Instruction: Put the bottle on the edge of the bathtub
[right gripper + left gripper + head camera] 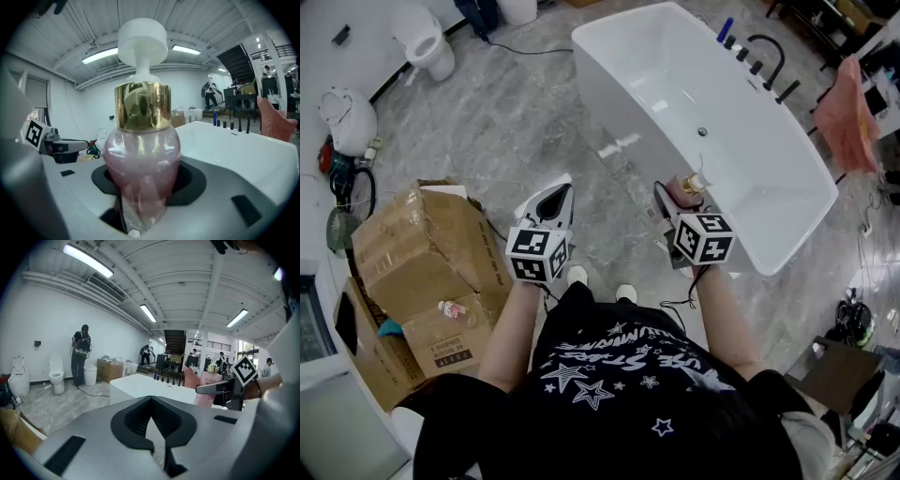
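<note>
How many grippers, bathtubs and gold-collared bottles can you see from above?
Grippers: 2 (left gripper, right gripper)
Bathtub: 1
Gold-collared bottle: 1
Total: 4

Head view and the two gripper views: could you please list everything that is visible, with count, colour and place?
bathtub: one, white, upper right of the floor
faucet fittings: several, black, on the tub's far rim
toilet: one, white, top left
cardboard boxes: brown, count unclear, on the floor at the left
cloth: one, pink, beyond the tub
people: several, dark clothes, far across the room
bottle: one, pink with gold collar and white pump, between the right gripper's fingers
left gripper: one, grey, fingers together, empty
right gripper: one, grey, fingers closed on the bottle, near the tub's near end
</note>
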Available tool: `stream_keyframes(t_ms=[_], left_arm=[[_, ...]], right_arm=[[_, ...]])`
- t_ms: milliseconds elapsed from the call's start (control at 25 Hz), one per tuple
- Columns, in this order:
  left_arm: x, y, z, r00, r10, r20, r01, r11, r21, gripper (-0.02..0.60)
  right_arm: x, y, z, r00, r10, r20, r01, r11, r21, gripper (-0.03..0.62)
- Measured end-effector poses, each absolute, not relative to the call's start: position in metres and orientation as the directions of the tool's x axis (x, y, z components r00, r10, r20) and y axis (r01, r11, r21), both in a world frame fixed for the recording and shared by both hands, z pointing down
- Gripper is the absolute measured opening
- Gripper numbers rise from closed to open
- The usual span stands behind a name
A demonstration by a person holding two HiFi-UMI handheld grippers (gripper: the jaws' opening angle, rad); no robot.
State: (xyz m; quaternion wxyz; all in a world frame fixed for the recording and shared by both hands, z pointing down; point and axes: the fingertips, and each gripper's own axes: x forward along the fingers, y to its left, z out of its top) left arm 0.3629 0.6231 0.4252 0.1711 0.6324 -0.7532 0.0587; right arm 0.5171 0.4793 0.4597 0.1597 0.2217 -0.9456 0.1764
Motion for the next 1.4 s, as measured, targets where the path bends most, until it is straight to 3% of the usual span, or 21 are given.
stream_keyframes(t_ms=[360, 840, 1400], left_arm=[[0.337, 0.634, 0.431, -0.121, -0.935, 0.334, -0.971, 0.181, 0.154, 0.014], [0.222, 0.647, 0.425, -0.086, -0.949, 0.303, -0.977, 0.14, 0.163, 0.014], [0.116, 0.578, 0.45, -0.078, -0.927, 0.367, -0.981, 0.136, 0.136, 0.014]], right_arm=[[0.498, 0.495, 0.465, -0.828, -0.381, 0.411, -0.505, 0.825, -0.254, 0.222], [0.399, 0.492, 0.457, -0.804, -0.467, 0.368, -0.569, 0.784, -0.249, 0.222], [0.3, 0.381, 0.477, -0.77, -0.477, 0.423, -0.599, 0.768, -0.225, 0.221]])
